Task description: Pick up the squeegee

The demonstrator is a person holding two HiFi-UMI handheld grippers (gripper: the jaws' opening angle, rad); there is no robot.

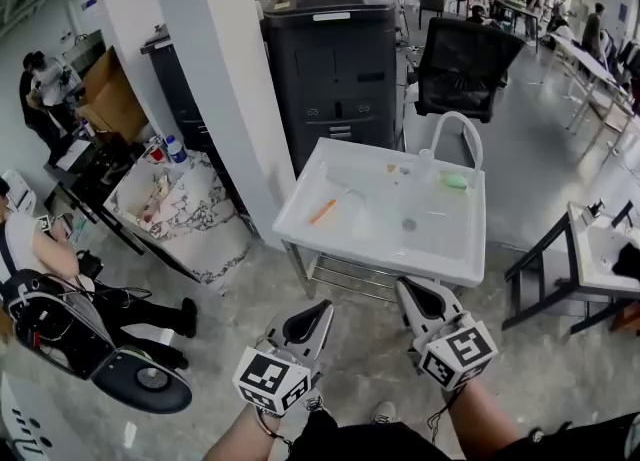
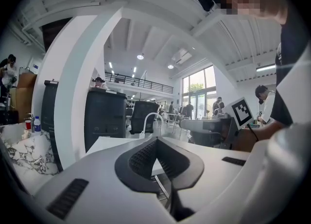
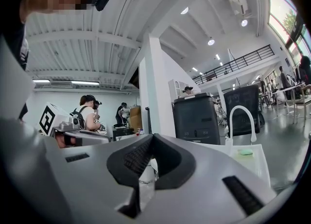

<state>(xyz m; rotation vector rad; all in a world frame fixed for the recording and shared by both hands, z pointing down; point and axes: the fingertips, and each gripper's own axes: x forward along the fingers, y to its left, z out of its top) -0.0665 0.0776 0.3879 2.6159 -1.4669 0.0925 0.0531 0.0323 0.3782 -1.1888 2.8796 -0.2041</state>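
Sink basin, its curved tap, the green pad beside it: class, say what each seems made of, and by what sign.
Sink basin: likely moulded plastic, smooth glossy white with soft reflections. Tap: white coated metal or plastic; a thin, evenly bent tube. Green pad: probably sponge; matt, soft-edged, too small to be sure.

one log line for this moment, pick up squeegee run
phase: pre-grasp | left gripper: shut, empty | right gripper: shut, empty | squeegee: lying in sink, untouched | both short of sink
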